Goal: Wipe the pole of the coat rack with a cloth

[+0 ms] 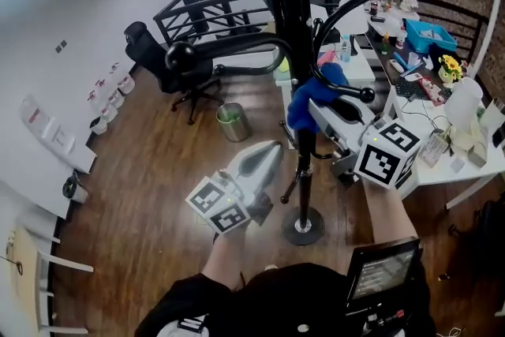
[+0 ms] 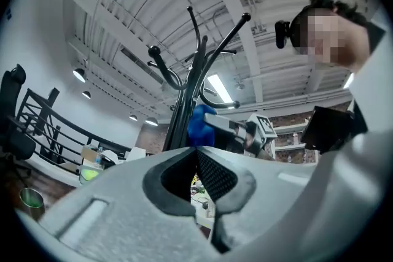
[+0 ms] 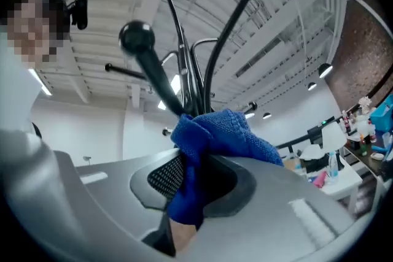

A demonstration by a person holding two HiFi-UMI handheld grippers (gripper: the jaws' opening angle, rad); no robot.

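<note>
The black pole [image 1: 303, 140] of the coat rack runs from top centre of the head view down to its round base [image 1: 304, 228] at lower centre, standing on the wooden floor [image 1: 150, 193]. The blue cloth [image 1: 309, 97] is bunched right on the pole, just right of centre frame, below the curved hook arms [image 1: 237, 59].

The right gripper [image 1: 318, 111] comes in from the right. In its own view its jaws pinch a fold of the cloth [image 3: 212, 139], with the rest bulging out over the tips. The pole [image 3: 195, 86] rises directly behind that bundle.

The left gripper [image 1: 271, 151] sits lower left of the cloth, just beside the pole and clear of it. In the left gripper view its jaws are pressed together with nothing between them, and the cloth [image 2: 199, 124] and pole [image 2: 183, 115] show just above the tips.

Further out, a black office chair [image 1: 170, 63] is at upper left and a small metal bin [image 1: 233, 122] is left of the pole. A cluttered white desk [image 1: 465, 170] fills the right edge.
</note>
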